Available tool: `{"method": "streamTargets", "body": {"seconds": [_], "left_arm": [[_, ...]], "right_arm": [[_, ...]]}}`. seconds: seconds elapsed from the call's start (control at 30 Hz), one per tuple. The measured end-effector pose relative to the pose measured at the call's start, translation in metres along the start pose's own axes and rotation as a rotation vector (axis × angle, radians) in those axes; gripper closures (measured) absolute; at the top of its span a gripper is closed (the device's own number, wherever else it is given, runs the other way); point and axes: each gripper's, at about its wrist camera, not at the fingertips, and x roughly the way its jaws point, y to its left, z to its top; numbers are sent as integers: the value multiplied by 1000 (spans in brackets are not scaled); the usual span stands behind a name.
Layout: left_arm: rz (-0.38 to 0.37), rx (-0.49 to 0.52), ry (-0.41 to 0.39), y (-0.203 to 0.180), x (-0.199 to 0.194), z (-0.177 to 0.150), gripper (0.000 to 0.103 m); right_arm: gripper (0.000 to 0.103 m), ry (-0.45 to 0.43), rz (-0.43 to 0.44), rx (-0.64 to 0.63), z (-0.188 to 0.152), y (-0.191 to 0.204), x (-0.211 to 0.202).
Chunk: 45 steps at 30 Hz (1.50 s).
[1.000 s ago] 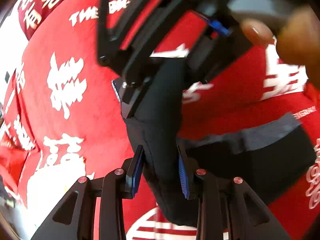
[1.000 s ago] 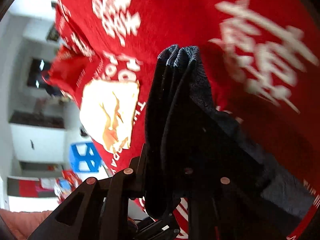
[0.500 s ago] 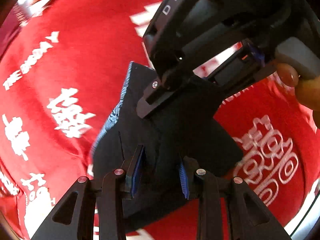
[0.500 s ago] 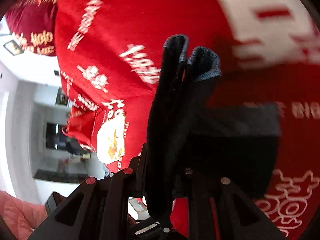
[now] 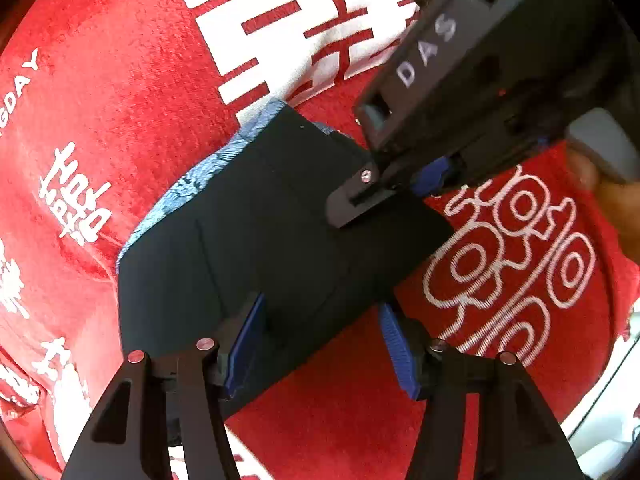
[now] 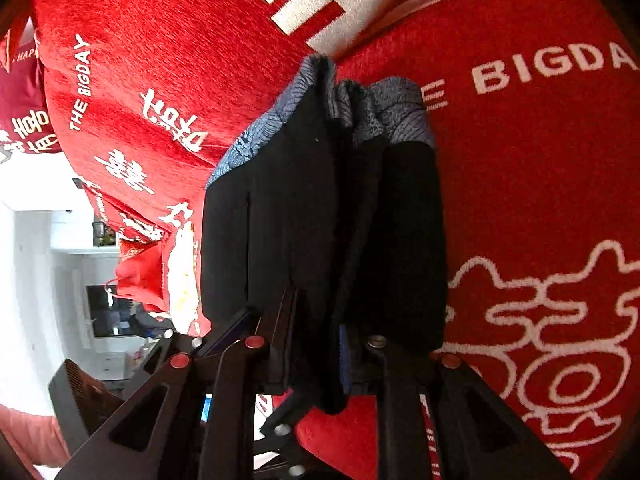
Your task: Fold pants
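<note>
Both pairs of jaws told different stories: the left gripper [image 5: 322, 344] stood with its blue pads spread, the near edge of the pants [image 5: 256, 232] lying between them but not pinched, a clear gap showing on the right pad's side. By contrast the right gripper [image 6: 316, 344] was pressed tight on a thick bunch of the dark cloth, several layers gathered and running up between its fingers. From the left camera that right gripper [image 5: 404, 188] could be seen clamped at the far corner of the bundle.

What could go wrong, as I judged it: the whole folded stack hung on that one pinch. If the right jaws let go unevenly, or dragged sideways while parting, the layers could slide apart and the fold would spring loose; the paler patterned lining [image 6: 372, 112] already peeked out at the far edge, so the layers weren't perfectly squared. The left pads, being wide, could also snag the hem when pulled back.

As for the pants, they lay as a compact dark rectangle on the red blanket [image 5: 132, 92], near its big white printed character, close in front of the left jaws and reaching away to the right ones
</note>
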Motion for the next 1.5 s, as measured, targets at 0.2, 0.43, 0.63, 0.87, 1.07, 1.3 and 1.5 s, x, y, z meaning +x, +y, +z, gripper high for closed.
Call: {"method": "streamTargets", "body": {"seconds": [0.2,0.43,0.63,0.87,1.07,1.3,1.5], "left_arm": [[-30,-177,19,58,-19,-10,27],[-65,-441,188,129,6,-35,27],[-34,-507,256,155,18,-56,27],[-49,-526,289,171,24,-65,27],[-61,-493,296,174,22,-67,26],[-81,-464,303,180,18,-72,26],[-77,-458,286,184,18,-80,1]], "right_arm": [[78,6,-189,-70,0,26,14],[73,-50,-327,-75,-9,48,32],[59,-73,-537,-142,-18,70,44],[53,-82,-678,-107,-32,82,36],[53,-151,-746,-90,-42,104,32],[47,-222,-758,-61,-56,120,26],[25,-233,-751,-56,-70,126,31]]}}
